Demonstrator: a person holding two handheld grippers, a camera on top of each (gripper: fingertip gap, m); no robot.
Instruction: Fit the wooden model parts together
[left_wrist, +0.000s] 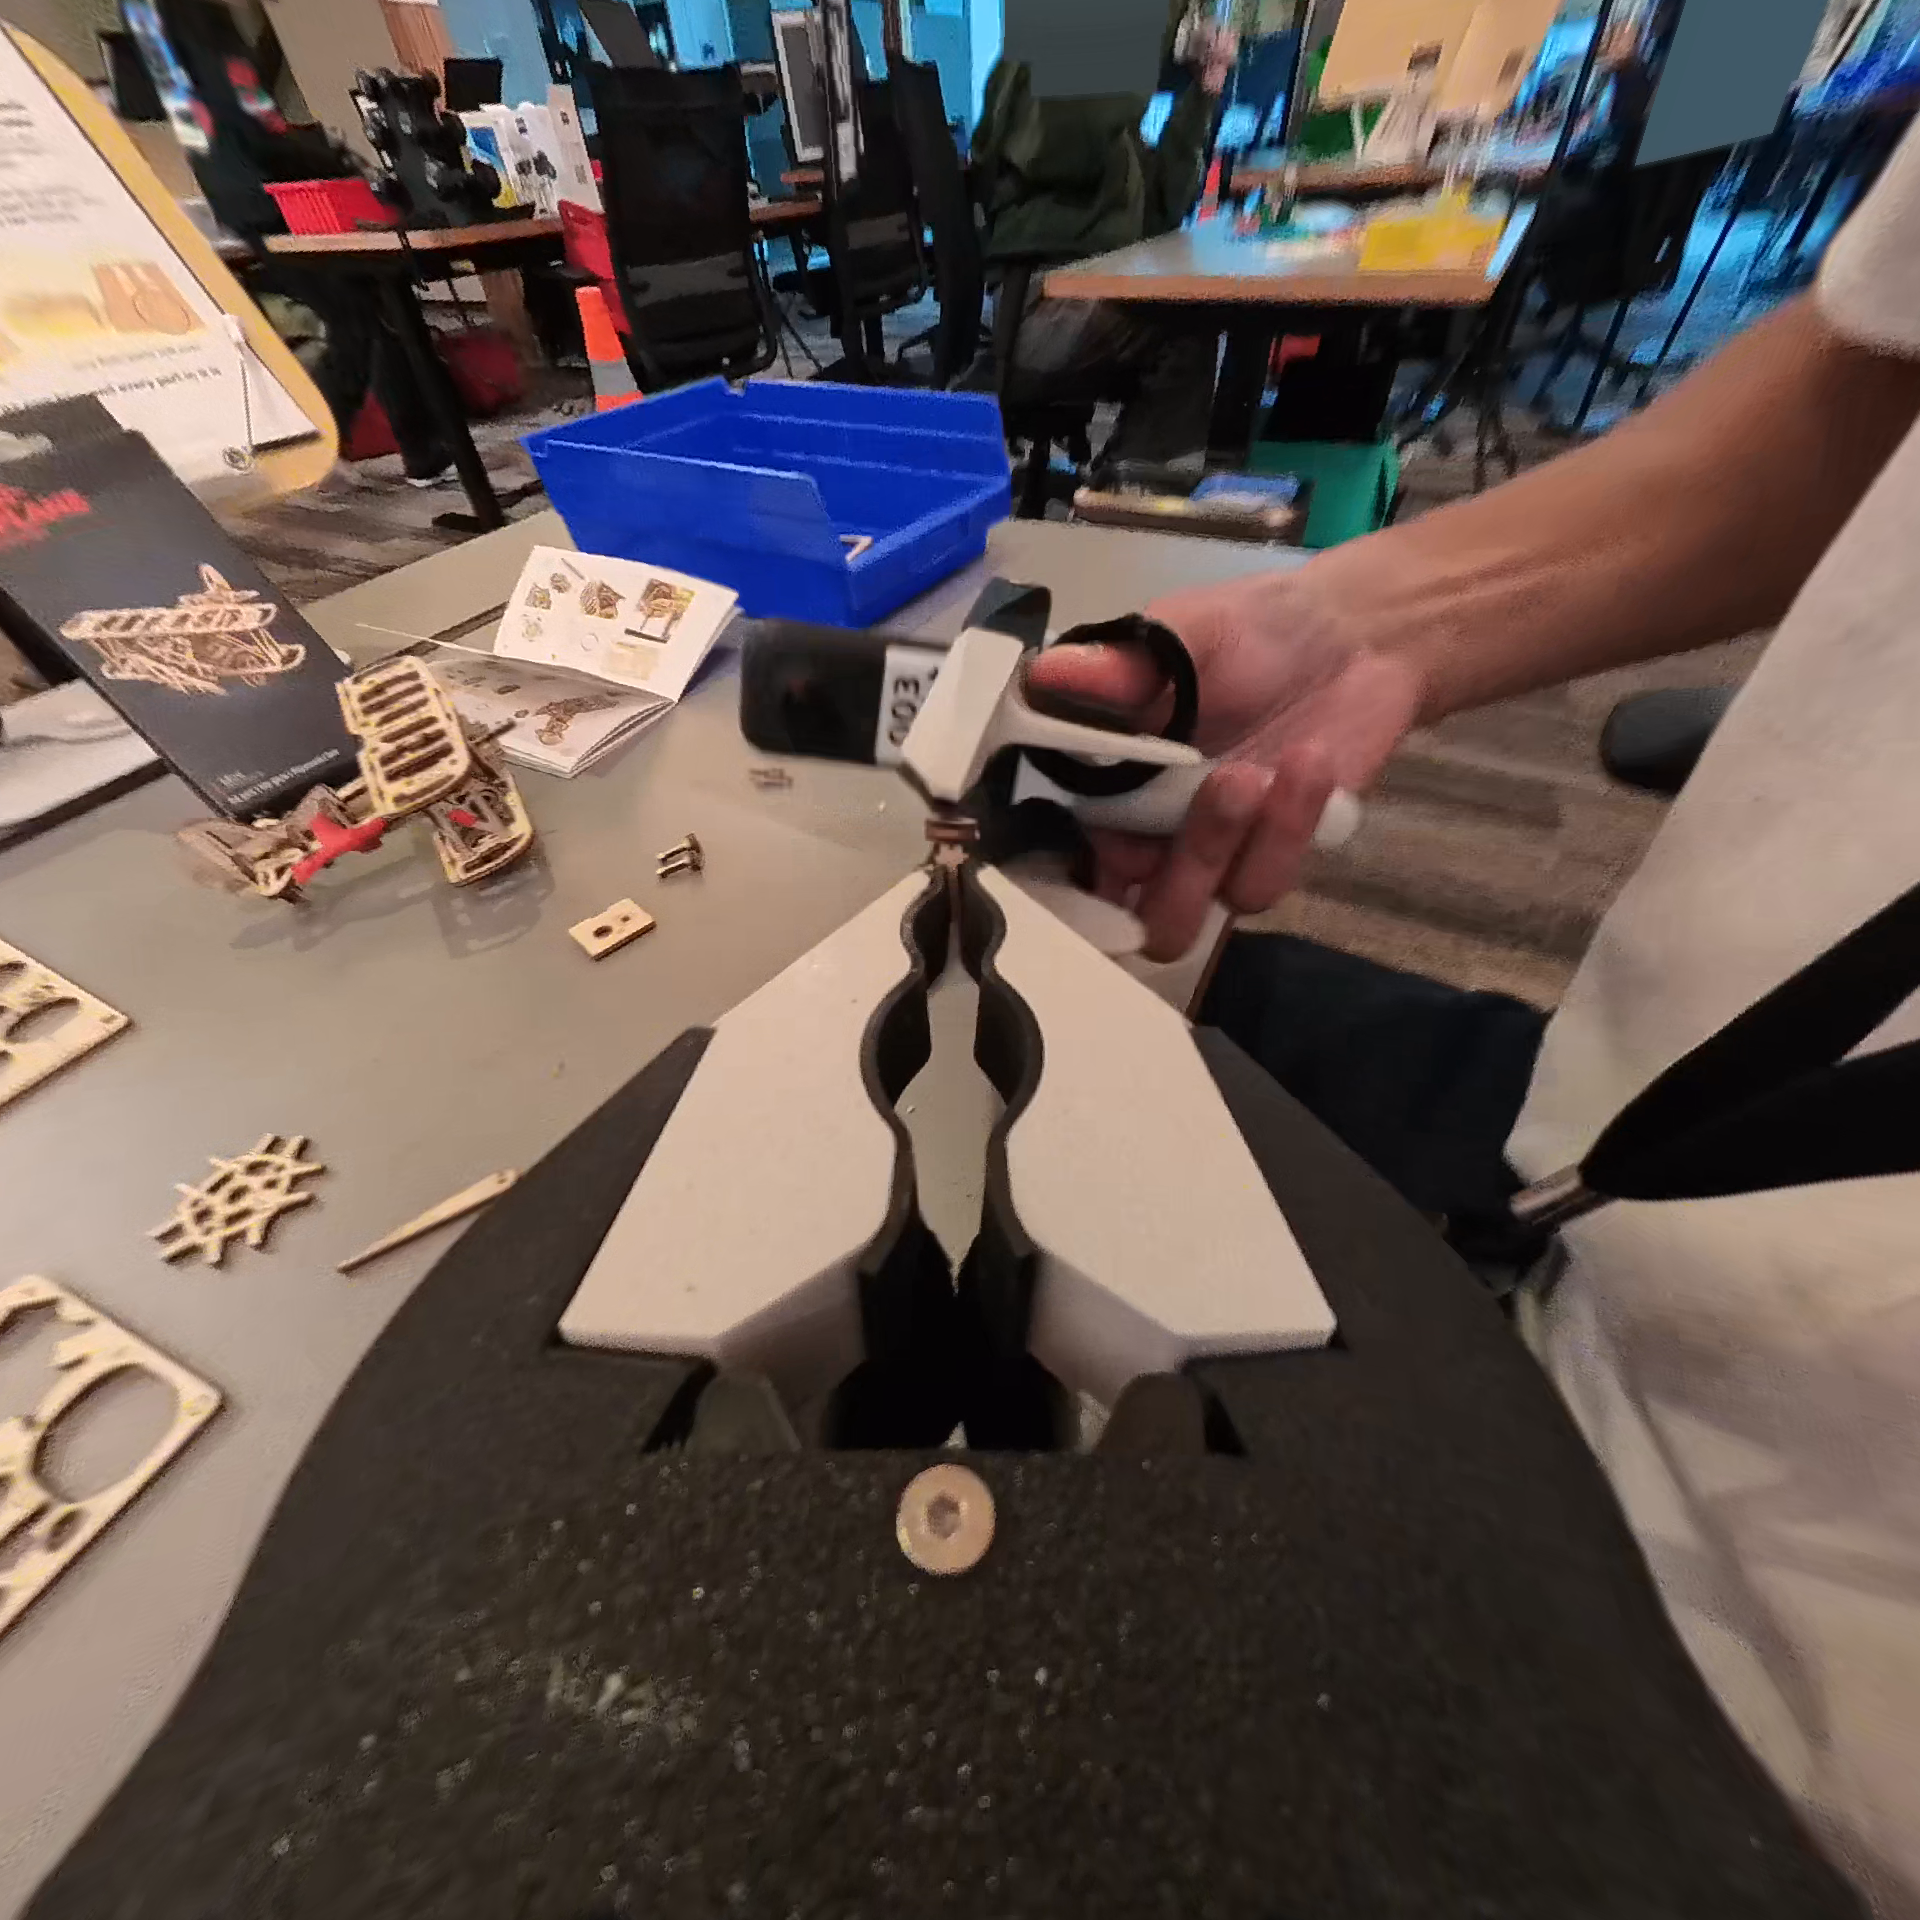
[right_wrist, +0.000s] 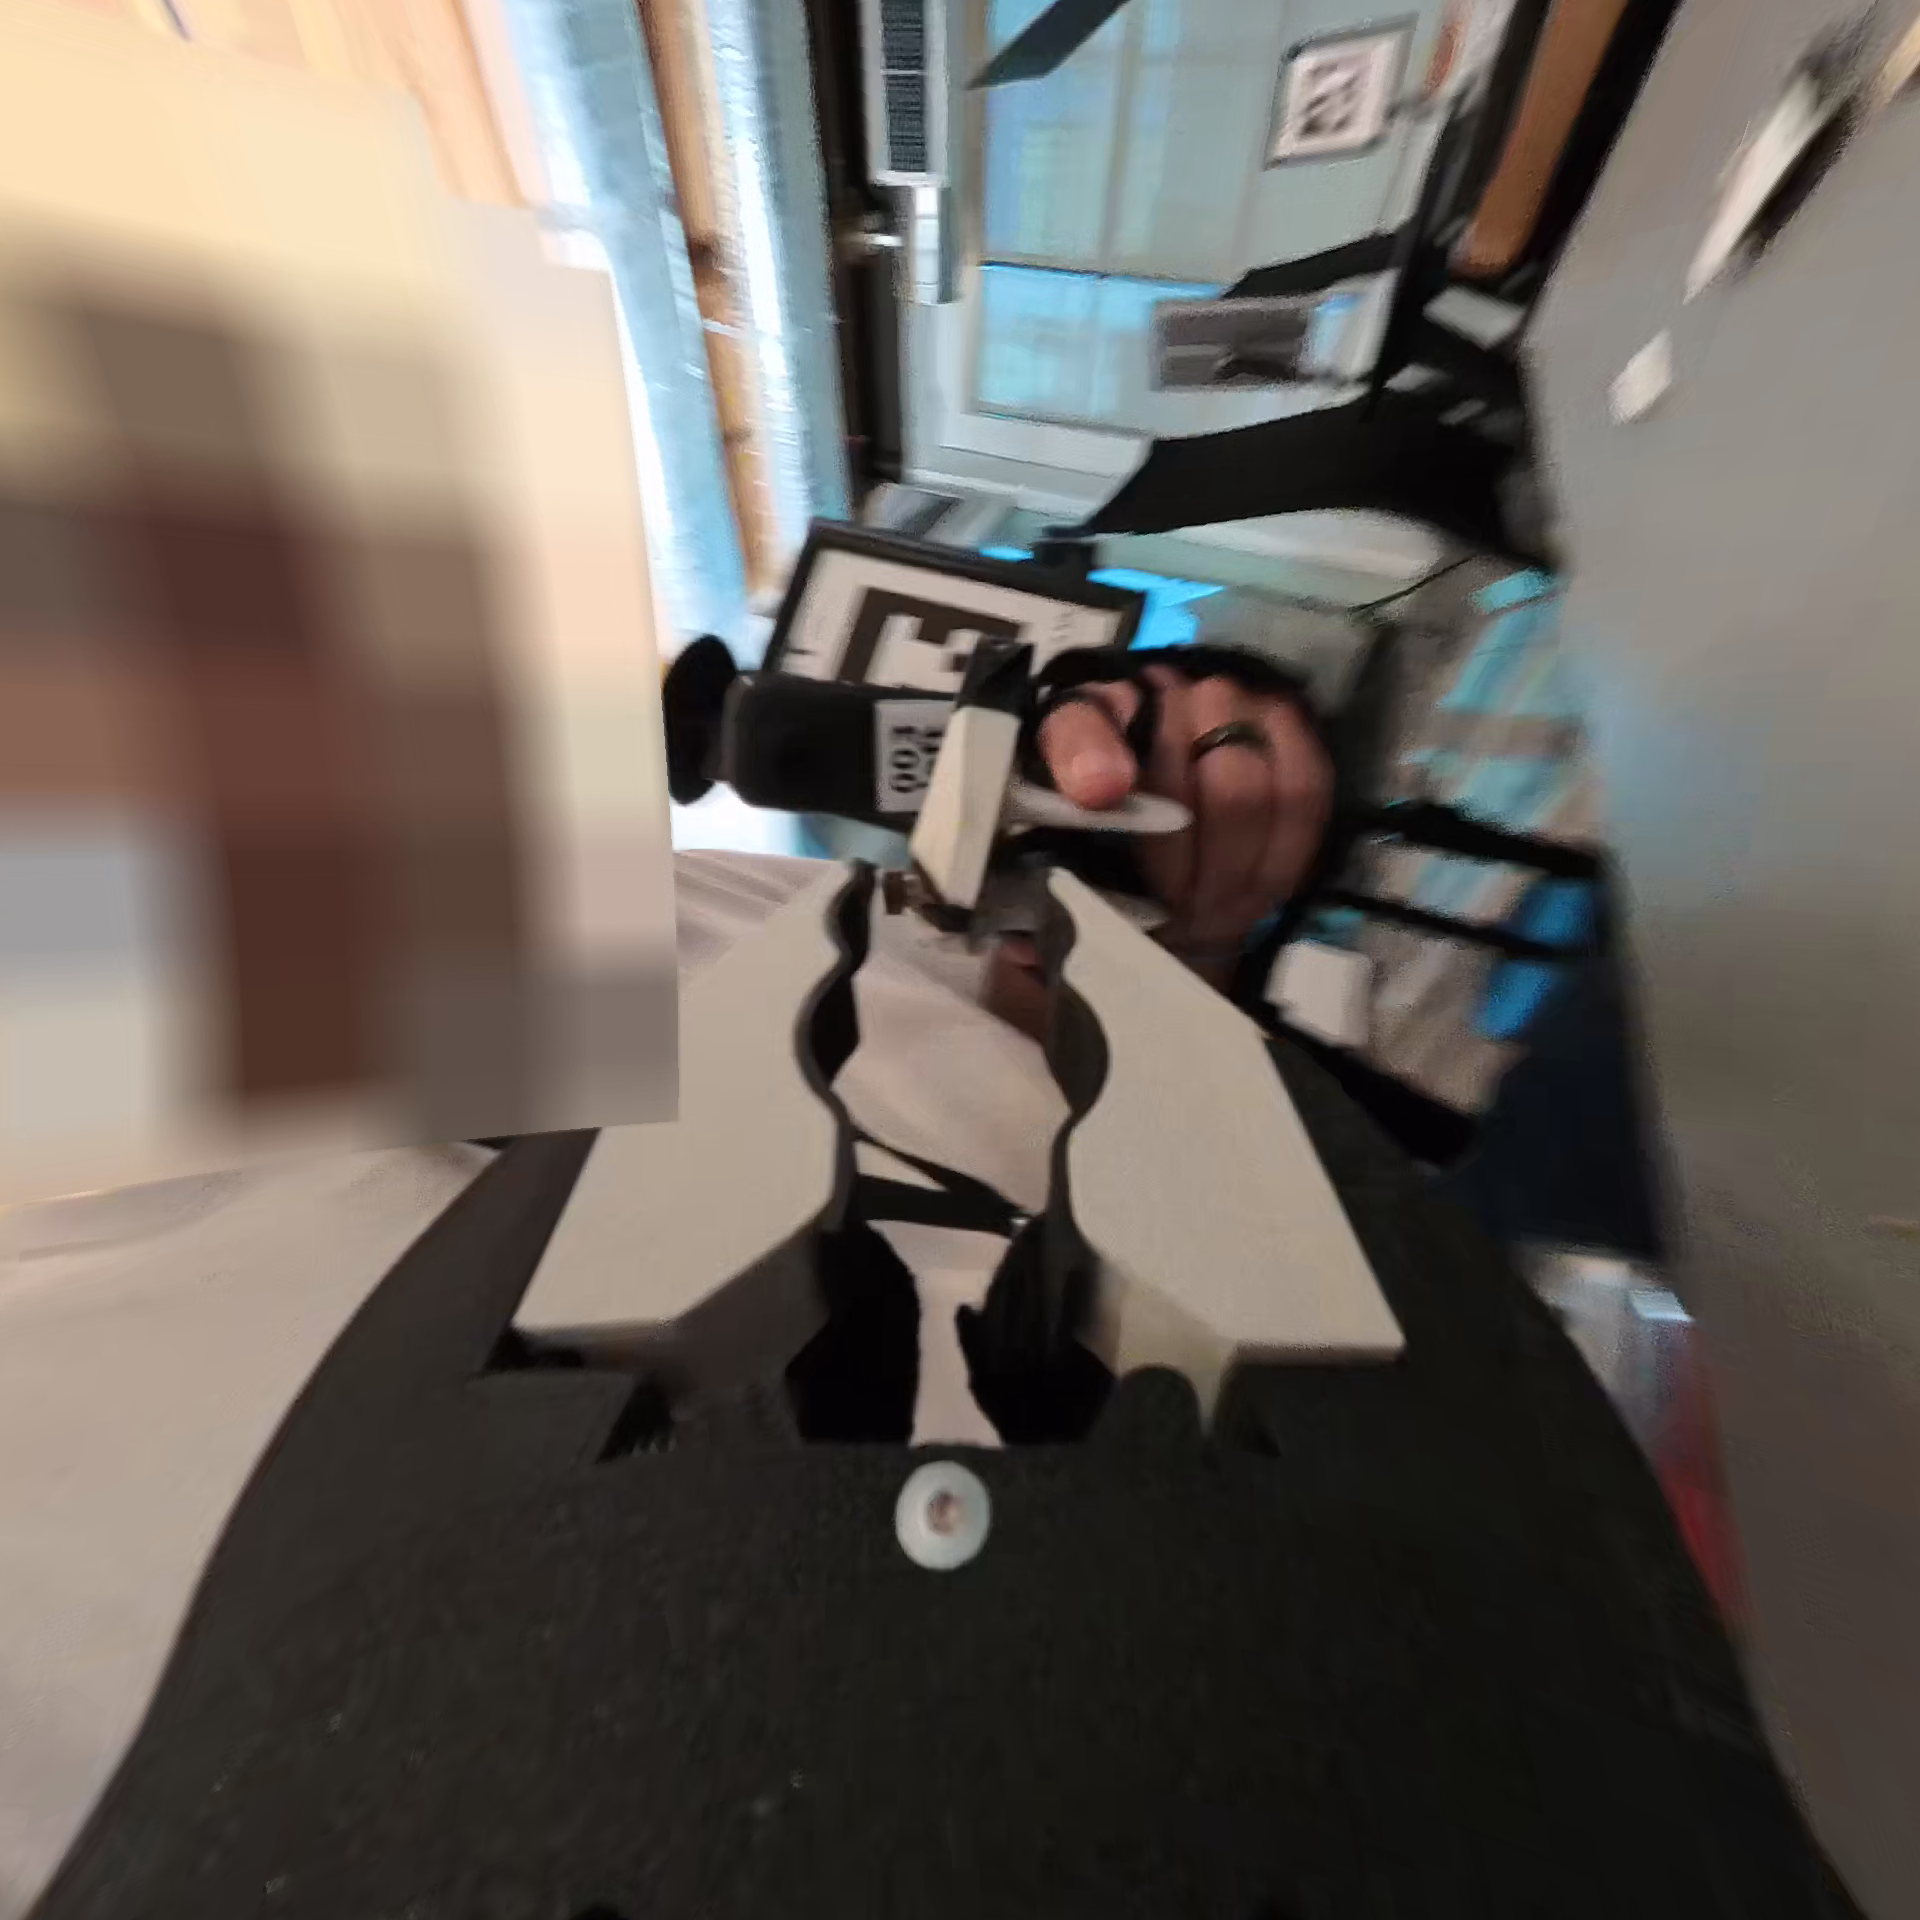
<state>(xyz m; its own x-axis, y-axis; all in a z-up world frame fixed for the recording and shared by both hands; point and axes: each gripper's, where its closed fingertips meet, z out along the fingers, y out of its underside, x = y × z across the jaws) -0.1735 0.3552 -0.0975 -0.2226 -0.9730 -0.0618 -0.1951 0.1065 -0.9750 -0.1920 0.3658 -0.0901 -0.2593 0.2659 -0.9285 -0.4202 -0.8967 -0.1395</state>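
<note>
My left gripper (left_wrist: 951, 878) is shut on a small wooden part (left_wrist: 950, 836), a thin piece with a brown ring at its top, held above the grey table's (left_wrist: 436, 1039) right edge. My right gripper (left_wrist: 940, 795) comes down from above, its tip touching that part. In the right wrist view, which is blurred, my right gripper (right_wrist: 958, 891) is open, its fingers on either side of the small part (right_wrist: 900, 891) and of the left gripper's tip (right_wrist: 951, 831). A half-built wooden biplane (left_wrist: 416, 790) lies on the table to the left.
Loose wooden pieces (left_wrist: 613, 928) and a small peg part (left_wrist: 681, 857) lie near the biplane. Cut-out sheets (left_wrist: 62, 1434), a spoked offcut (left_wrist: 239, 1195) and a thin stick (left_wrist: 426, 1221) lie at left. An open booklet (left_wrist: 592, 665), a black box (left_wrist: 156, 613) and a blue bin (left_wrist: 769, 488) stand behind. My two grippers' fingertips are within a few centimetres of each other. From either gripper's tips it is about 30 cm to the half-built wooden biplane (left_wrist: 416, 790).
</note>
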